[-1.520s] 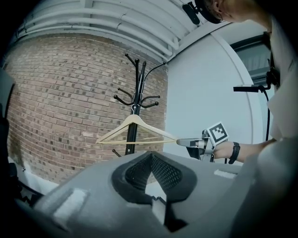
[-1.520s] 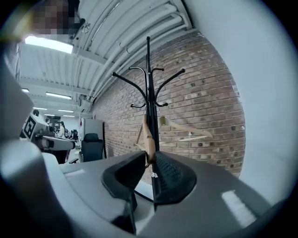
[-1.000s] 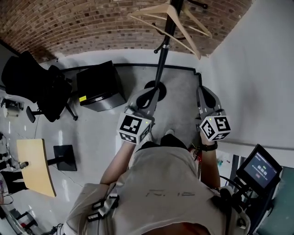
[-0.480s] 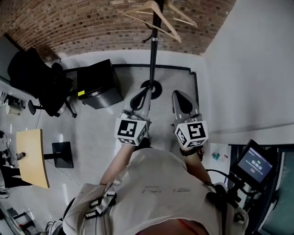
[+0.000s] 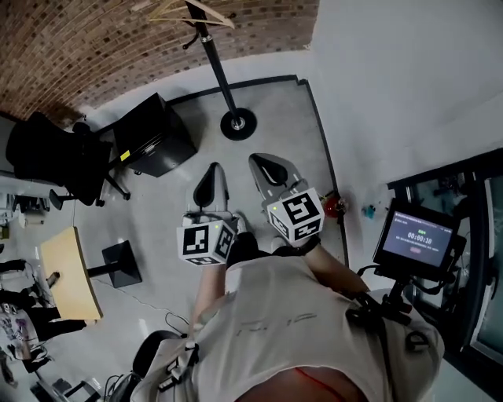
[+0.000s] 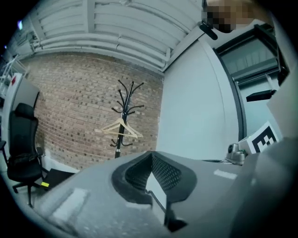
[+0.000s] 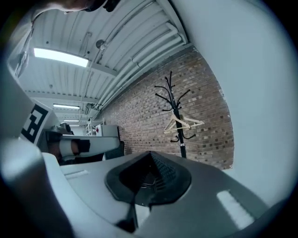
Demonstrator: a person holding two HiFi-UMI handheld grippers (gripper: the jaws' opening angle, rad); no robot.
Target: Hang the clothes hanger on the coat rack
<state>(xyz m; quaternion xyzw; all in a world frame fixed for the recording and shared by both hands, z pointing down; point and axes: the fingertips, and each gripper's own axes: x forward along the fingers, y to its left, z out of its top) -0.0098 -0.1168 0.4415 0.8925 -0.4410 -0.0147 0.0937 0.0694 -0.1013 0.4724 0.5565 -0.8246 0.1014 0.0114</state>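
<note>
The black coat rack [image 5: 214, 60] stands on its round base by the brick wall, far ahead of me. A pale wooden hanger [image 5: 191, 11] hangs from its upper hooks. The left gripper view shows the rack [image 6: 122, 116] with the hanger [image 6: 119, 128] small and distant. The right gripper view also shows the rack [image 7: 174, 116] and the hanger [image 7: 182, 123]. My left gripper [image 5: 209, 184] and right gripper [image 5: 266, 166] are side by side in front of my body, pointing level toward the rack. Both are shut and hold nothing.
A black office chair [image 5: 49, 154] and a black cabinet [image 5: 148, 141] stand at the left. A wooden table [image 5: 69, 272] is further left. A white wall runs along the right, with a screen on a stand [image 5: 416, 239] beside me.
The rack and hanger have shrunk and shifted to the upper left of the head view. Both grippers have drawn back from the rack together, still shut and empty.
</note>
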